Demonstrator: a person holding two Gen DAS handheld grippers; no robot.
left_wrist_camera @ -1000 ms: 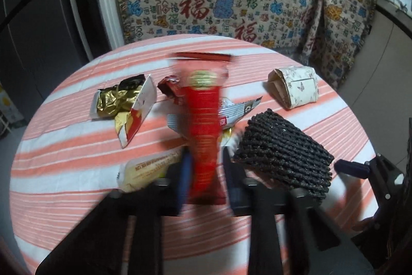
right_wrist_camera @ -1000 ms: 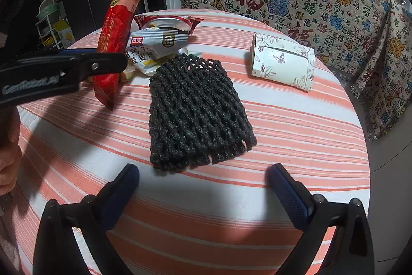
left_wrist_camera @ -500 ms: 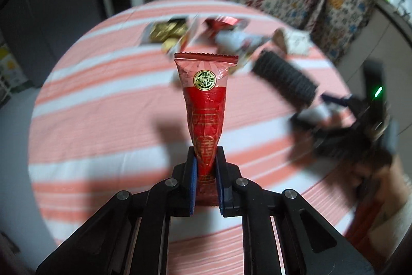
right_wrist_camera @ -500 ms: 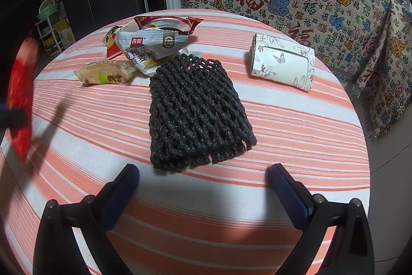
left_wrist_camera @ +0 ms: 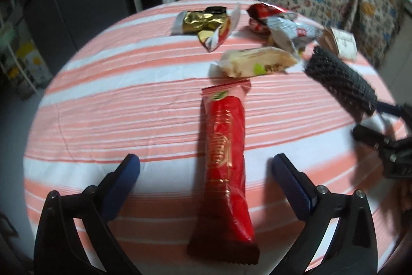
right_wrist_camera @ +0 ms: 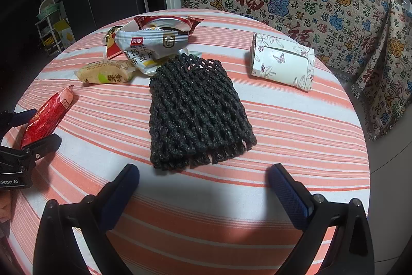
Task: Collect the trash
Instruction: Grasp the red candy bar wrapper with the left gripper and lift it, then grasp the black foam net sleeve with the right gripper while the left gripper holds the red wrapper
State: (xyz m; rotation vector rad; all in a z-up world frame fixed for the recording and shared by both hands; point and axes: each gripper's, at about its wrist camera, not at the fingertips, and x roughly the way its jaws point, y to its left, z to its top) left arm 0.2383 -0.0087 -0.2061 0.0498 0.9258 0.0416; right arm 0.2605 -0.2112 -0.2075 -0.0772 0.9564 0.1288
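My left claw (left_wrist_camera: pixel 206 184) is opening wide around the red wrapper (left_wrist_camera: pixel 226 166), which lies lengthwise between the jaws, pointing straight ahead, pads clear of it.

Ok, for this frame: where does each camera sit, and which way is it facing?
Left wrist: on the left gripper, looking down across the striped table at the red wrapper between its opening jaws; own two fingers show.
Right wrist: on the right gripper, facing the black net; own fingers show, jaws apart.
Shared: red wrapper, black net, each other's gripper.
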